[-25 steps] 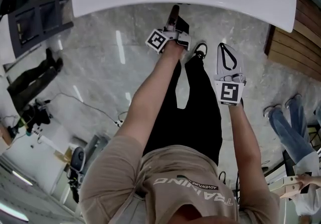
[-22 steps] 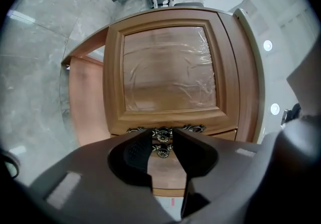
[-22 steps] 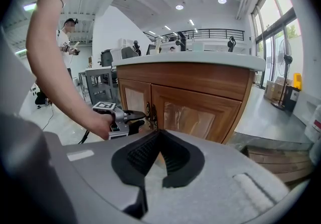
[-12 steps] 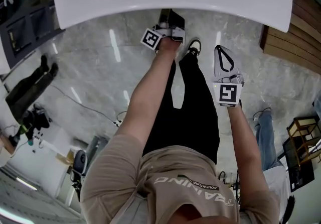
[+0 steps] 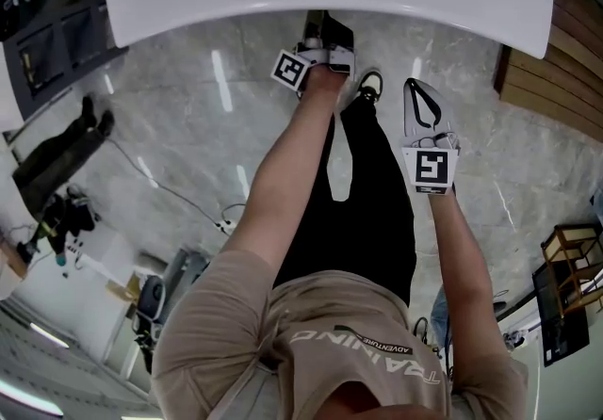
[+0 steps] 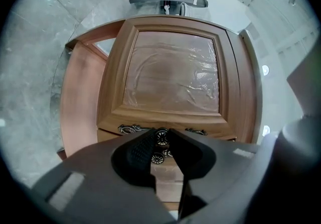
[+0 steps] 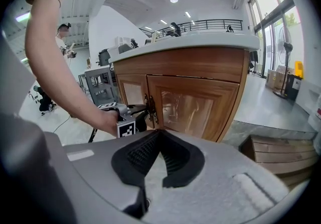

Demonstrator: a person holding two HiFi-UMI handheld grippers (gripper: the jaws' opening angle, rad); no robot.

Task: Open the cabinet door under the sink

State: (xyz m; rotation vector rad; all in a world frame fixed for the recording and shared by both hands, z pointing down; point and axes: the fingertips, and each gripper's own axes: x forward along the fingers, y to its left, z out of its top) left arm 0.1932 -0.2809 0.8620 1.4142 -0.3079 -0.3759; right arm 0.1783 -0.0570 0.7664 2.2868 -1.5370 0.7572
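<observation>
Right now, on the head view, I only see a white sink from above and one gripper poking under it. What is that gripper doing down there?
Observer: The left gripper has its jaws closed on an ornate metal handle.
Operator: Is anything open?
Observer: No. The right gripper view shows both wooden cabinet doors flush and shut.
Operator: And the other gripper?
Observer: The right gripper holds nothing; its jaws are together, and it points toward those doors from farther back.

Glossy grey marble floor (image 5: 188, 145); tall windows (image 7: 273, 12) at right, round ceiling lights (image 7: 173, 0), wooden pallet (image 7: 281, 151) nearby.
</observation>
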